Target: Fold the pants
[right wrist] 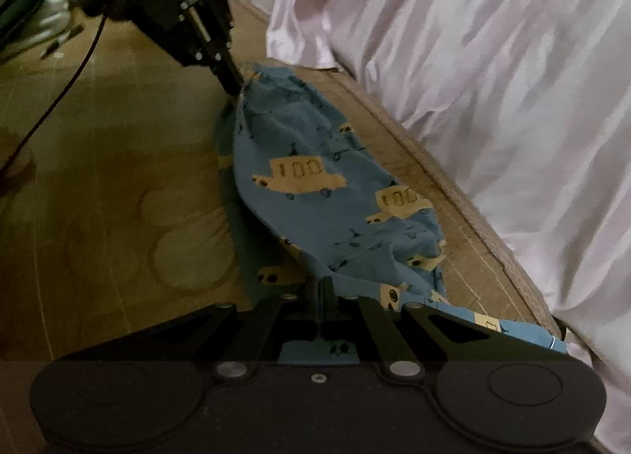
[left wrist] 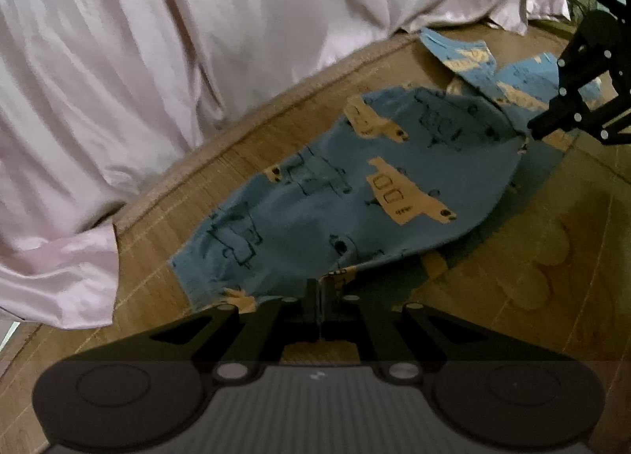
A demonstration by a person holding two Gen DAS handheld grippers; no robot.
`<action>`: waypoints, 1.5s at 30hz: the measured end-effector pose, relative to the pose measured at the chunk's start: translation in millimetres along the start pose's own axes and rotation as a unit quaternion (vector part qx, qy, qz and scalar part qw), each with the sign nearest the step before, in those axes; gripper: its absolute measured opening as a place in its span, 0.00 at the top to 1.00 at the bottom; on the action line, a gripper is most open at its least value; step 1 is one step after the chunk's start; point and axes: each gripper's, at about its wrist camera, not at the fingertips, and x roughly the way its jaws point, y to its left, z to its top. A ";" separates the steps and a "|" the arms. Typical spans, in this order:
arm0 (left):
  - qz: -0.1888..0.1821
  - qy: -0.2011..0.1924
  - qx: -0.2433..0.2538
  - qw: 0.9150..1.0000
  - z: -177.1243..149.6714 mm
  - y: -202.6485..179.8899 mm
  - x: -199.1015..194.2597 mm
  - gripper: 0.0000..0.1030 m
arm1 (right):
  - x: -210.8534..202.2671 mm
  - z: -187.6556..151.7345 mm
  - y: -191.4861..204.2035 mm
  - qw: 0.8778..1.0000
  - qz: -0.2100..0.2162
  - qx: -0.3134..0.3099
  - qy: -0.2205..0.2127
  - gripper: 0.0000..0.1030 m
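Note:
Blue pants (left wrist: 335, 185) printed with yellow cars hang stretched between my two grippers over a wooden surface (left wrist: 532, 256). My left gripper (left wrist: 321, 284) is shut on the near edge of the cloth. In the left wrist view my right gripper (left wrist: 530, 130) pinches the far end of the pants, and a part of them lies flat beyond it. From the right wrist view, the pants (right wrist: 315, 178) run from my right gripper (right wrist: 322, 284), shut on the cloth, up to my left gripper (right wrist: 234, 89), which clamps the far tip. A lower layer of cloth lies under the lifted one.
A pale pink satin sheet (left wrist: 157, 59) drapes down beside the pants, also seen as the sheet (right wrist: 493, 79) on the right. The wooden surface (right wrist: 118, 178) carries a faint cartoon print. A black cable (right wrist: 59, 91) crosses at the far left.

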 end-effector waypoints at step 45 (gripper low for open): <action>-0.258 -0.066 -0.220 0.938 162.1 -86.2 123.7 0.16 | 60.1 -83.5 -278.9 0.833 -0.014 0.547 0.086 0.01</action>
